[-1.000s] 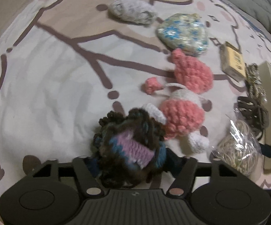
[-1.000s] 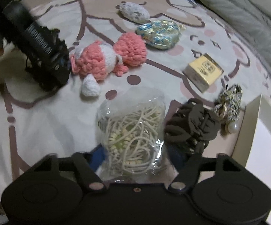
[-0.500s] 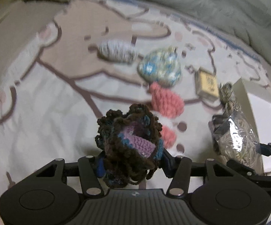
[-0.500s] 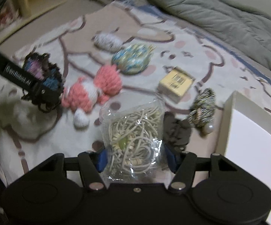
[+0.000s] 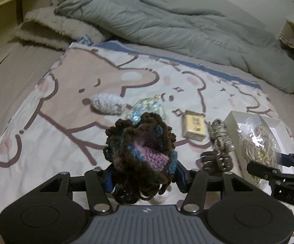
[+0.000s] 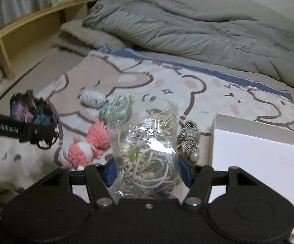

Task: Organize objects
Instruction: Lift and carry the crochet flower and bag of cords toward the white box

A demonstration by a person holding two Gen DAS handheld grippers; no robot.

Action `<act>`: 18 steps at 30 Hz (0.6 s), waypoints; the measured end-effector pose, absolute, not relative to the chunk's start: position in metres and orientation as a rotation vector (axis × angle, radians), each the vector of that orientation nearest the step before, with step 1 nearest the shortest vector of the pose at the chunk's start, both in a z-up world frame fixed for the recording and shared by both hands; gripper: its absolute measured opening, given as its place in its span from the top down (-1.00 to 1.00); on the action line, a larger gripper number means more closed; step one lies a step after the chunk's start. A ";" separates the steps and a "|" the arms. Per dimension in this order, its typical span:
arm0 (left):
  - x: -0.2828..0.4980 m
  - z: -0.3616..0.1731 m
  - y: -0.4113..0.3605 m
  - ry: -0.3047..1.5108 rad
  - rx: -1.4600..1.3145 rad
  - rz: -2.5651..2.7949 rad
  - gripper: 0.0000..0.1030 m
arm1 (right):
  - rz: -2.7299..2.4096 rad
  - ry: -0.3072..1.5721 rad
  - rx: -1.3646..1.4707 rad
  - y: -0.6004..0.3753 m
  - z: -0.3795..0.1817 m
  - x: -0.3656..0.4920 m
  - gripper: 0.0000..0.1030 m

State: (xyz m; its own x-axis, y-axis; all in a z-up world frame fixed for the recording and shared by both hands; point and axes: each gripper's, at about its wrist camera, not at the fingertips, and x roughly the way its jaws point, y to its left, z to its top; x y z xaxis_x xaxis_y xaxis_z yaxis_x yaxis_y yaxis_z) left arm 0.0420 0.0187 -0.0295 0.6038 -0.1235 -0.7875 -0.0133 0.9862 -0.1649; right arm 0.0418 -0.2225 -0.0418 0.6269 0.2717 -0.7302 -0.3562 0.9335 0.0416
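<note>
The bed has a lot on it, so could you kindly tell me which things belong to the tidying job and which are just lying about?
In hand: dark crochet piece, left gripper; bag of cords, right gripper; white box.
Lying about: grey duvet, wooden shelf.

Brown crochet scrunchie [image 5: 140, 150] between left hand-held gripper [image 5: 143, 180] fingers

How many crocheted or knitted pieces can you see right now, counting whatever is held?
4, maybe more hidden: brown-purple piece clamped in the left gripper; pink-white doll on the sheet; speckled white piece; blue-green piece beside it.
</note>
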 end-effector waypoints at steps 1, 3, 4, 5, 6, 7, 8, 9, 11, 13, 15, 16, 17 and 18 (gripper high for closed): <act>0.041 -0.026 0.016 0.908 -0.154 -0.068 -0.09 | 0.352 0.811 -0.091 -0.226 -0.039 0.041 -0.20; 0.037 -0.022 0.010 0.883 -0.143 -0.075 -0.09 | 0.336 0.795 -0.053 -0.234 -0.033 0.038 -0.20; 0.036 -0.019 0.008 0.868 -0.138 -0.078 -0.09 | 0.329 0.786 -0.040 -0.238 -0.030 0.036 -0.20; 0.034 -0.016 0.005 0.852 -0.132 -0.081 -0.09 | 0.322 0.776 -0.031 -0.241 -0.028 0.034 -0.20; 0.032 -0.013 0.003 0.838 -0.129 -0.082 -0.09 | 0.316 0.766 -0.025 -0.243 -0.025 0.032 -0.20; 0.031 -0.010 0.001 0.824 -0.128 -0.084 -0.09 | 0.314 0.759 -0.021 -0.246 -0.023 0.030 -0.20; 0.029 -0.007 -0.001 0.811 -0.127 -0.088 -0.09 | 0.312 0.752 -0.014 -0.249 -0.021 0.028 -0.20; 0.027 -0.005 -0.002 0.798 -0.126 -0.093 -0.09 | 0.308 0.747 -0.005 -0.251 -0.019 0.026 -0.20; 0.025 0.001 -0.006 0.774 -0.121 -0.101 -0.09 | 0.297 0.737 0.004 -0.256 -0.016 0.025 -0.20; 0.024 0.008 -0.010 0.749 -0.114 -0.109 -0.09 | 0.282 0.721 0.010 -0.261 -0.010 0.023 -0.20; 0.025 0.016 -0.015 0.730 -0.112 -0.118 -0.09 | 0.271 0.696 0.020 -0.266 -0.004 0.022 -0.20; 0.026 0.021 -0.019 0.718 -0.112 -0.125 -0.09 | 0.267 0.684 0.027 -0.268 -0.001 0.022 -0.20; 0.027 0.026 -0.023 0.704 -0.106 -0.134 -0.09 | 0.264 0.672 0.031 -0.271 0.003 0.023 -0.20; 0.029 0.030 -0.028 0.692 -0.092 -0.144 -0.09 | 0.261 0.661 0.033 -0.274 0.007 0.024 -0.20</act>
State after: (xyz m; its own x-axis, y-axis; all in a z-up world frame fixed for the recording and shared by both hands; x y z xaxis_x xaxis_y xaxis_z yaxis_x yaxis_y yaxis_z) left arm 0.0289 -0.0280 0.0301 0.7607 -0.1624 -0.6285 0.1015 0.9860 -0.1320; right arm 0.0242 -0.2737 0.0071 0.7580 0.2504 -0.6023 -0.2295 0.9667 0.1131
